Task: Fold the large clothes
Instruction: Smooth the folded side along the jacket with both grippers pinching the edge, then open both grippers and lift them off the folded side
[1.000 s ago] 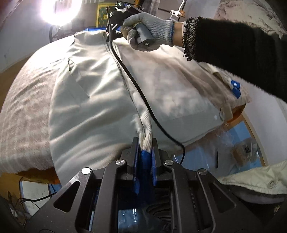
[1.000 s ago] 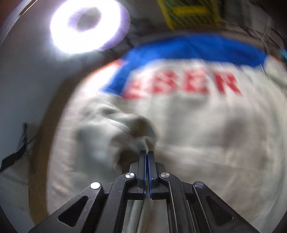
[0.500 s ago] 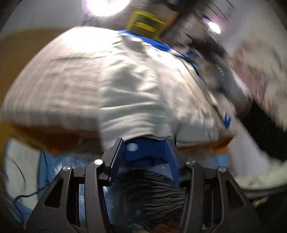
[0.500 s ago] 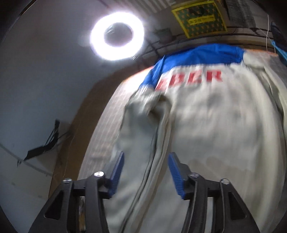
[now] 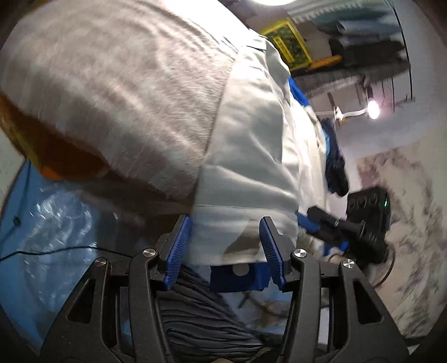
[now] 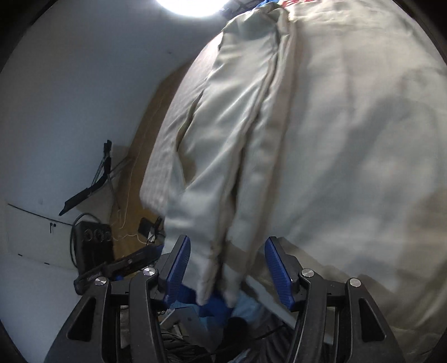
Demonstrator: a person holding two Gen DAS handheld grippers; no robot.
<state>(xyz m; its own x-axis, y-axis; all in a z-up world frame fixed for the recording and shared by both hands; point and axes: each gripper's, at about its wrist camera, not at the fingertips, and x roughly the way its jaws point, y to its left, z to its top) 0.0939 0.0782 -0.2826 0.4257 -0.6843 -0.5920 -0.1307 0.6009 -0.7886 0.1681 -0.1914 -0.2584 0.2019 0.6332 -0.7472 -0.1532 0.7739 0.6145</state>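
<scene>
A large pale grey-green cloth garment (image 5: pixel 251 156) lies spread over a beige textured table cover (image 5: pixel 117 92), its near hem hanging past the table edge. The left gripper (image 5: pixel 225 245) and right gripper (image 6: pixel 227 268), the 2 blue-padded tools a person holds, have just been opening and now stand about half apart; fabric hangs between the pads, unpinched. Soft, light and limp, the garment will likely sag unless taken by a seamed hem or folded edge.

White wall (image 6: pixel 69 97); wooden floor (image 6: pixel 156 111); bright ring light (image 6: pixel 192 5) overhead.
</scene>
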